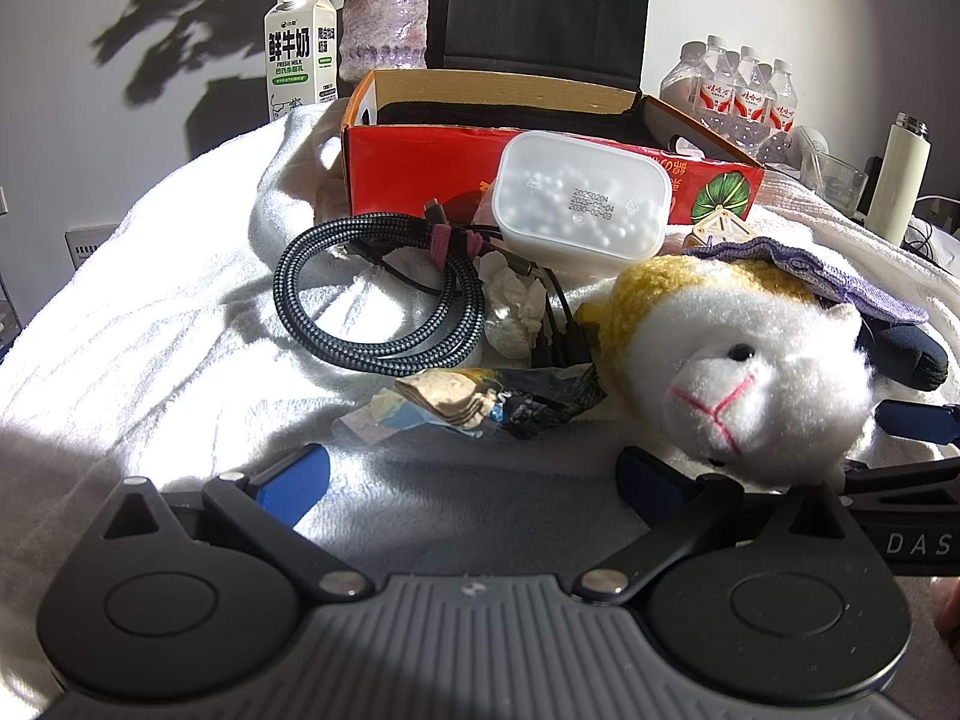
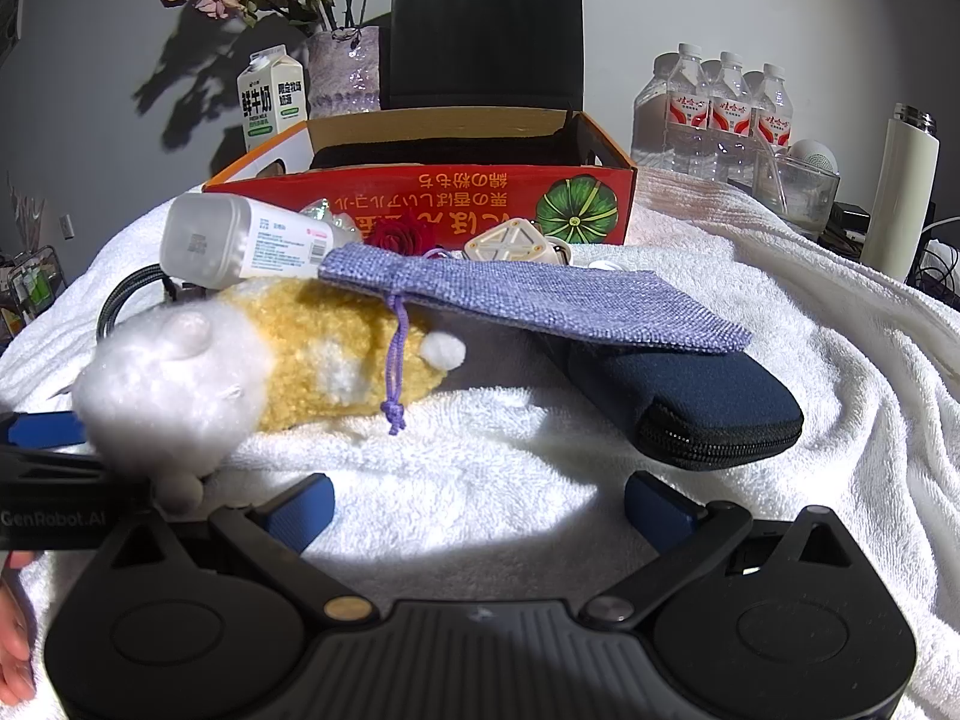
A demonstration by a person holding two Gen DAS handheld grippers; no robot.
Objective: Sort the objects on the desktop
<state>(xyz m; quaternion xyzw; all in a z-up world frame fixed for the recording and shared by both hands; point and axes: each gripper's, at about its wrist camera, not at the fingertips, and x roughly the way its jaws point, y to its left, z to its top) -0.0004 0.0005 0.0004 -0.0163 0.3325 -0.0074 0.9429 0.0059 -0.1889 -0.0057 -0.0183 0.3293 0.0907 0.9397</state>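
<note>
On the towel-covered surface (image 1: 150,324), going left to right, you had the coiled braided cable (image 1: 372,300), a crumpled tissue (image 1: 516,306) and a torn snack wrapper (image 1: 480,402) ahead of your left claw (image 1: 474,480), whose fingers stood spread wide over bare towel, pinching nothing. The frosted plastic tub (image 1: 582,198) leaned against the red cardboard box (image 1: 420,168) behind them. The plush sheep (image 1: 744,360) lay on its side, long axis across the towel, face toward your left claw, tail toward your right. A purple drawstring pouch (image 2: 528,300) draped over its back and over the navy zip case (image 2: 708,408). Your right claw (image 2: 480,507) was likewise spread, empty, just short of the sheep and the case.
</note>
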